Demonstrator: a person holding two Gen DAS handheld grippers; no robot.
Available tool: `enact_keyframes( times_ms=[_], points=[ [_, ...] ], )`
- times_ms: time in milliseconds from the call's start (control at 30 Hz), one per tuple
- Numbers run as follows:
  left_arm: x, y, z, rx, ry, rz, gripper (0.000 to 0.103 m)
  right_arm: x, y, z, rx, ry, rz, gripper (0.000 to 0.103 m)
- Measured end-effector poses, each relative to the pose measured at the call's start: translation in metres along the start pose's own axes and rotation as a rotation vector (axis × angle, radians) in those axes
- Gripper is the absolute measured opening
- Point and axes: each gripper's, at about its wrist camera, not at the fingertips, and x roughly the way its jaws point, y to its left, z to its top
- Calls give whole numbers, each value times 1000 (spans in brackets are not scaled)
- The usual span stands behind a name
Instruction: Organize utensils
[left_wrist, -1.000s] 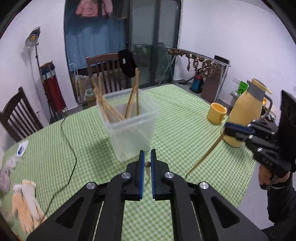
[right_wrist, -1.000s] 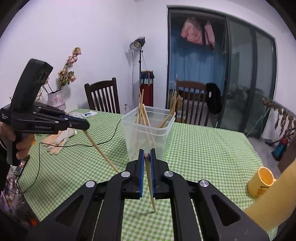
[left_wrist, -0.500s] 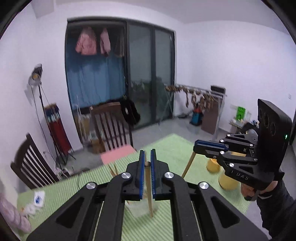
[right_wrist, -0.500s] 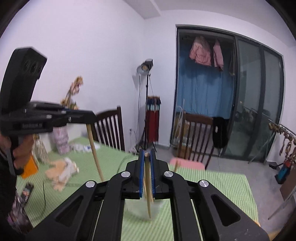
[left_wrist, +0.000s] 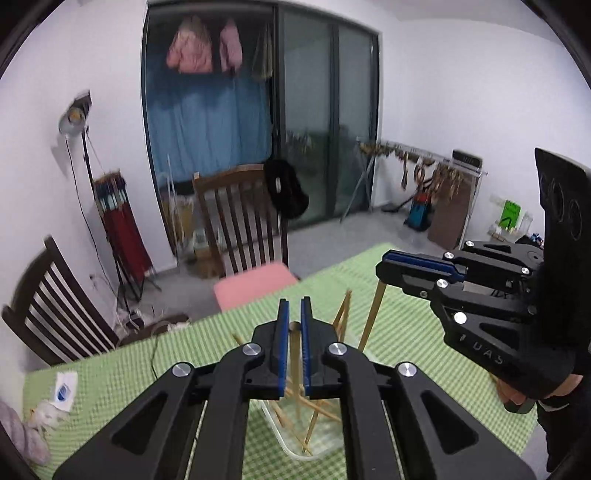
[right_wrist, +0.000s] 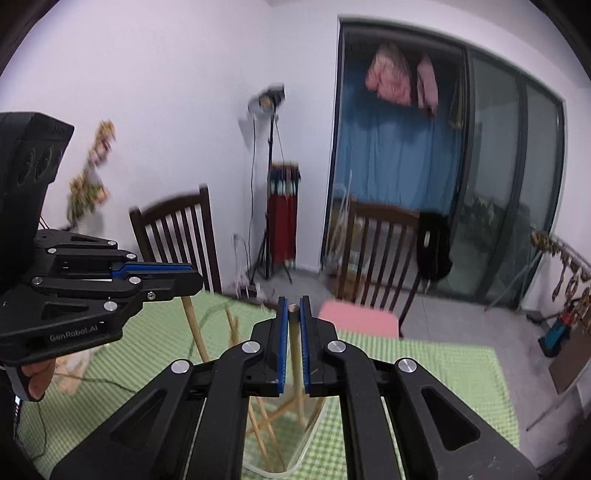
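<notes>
Chopsticks over bin, not yet dropped.
Left tongs (left_wrist: 292, 325) and right tongs (right_wrist: 293, 314) each clamped on a chopstick (right_wrist: 295, 347) above bin (left_wrist: 295, 448); several already inside.

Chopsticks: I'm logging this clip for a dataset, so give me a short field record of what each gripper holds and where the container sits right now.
left gripper: shut on a chopstick, hanging downward
right gripper: shut on a second chopstick, hanging downward
clear plastic container: below both grippers, on the green checked tablecloth
container contents: several chopsticks leaning at angles
release: not yet done, both sticks are clamped
background: wooden chair with pink seat
</notes>
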Motion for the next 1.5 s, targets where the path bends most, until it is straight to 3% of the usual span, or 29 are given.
enact_keyframes(
  times_ms=[200,433,500,533,667,733,967,1267,1500],
  points=[
    [65,14,-34,-25,110,-11,4,49,-14,-30,68,141,16,6],
    [72,30,-39,-48,125,-17,4,53,-22,-30,99,156,-2,7],
    [63,32,-41,-59,117,-21,6,46,-21,-25,92,143,-16,7],
    [58,33,-40,-64,111,-23,12,41,-22,-22,99,132,-15,8],
    [30,33,-38,-57,70,1,33,11,-25,-13,102,83,-42,26],
    [15,33,-39,-54,59,10,42,-1,-24,-11,95,76,-62,27],
    [-39,26,-53,-44,41,54,47,-45,-17,-12,83,62,-85,28],
    [-122,9,-71,-52,-21,91,54,-103,6,-14,46,19,-96,45],
    [-158,-13,-108,-46,-30,96,57,-135,23,-33,32,6,-93,50]
  ],
)
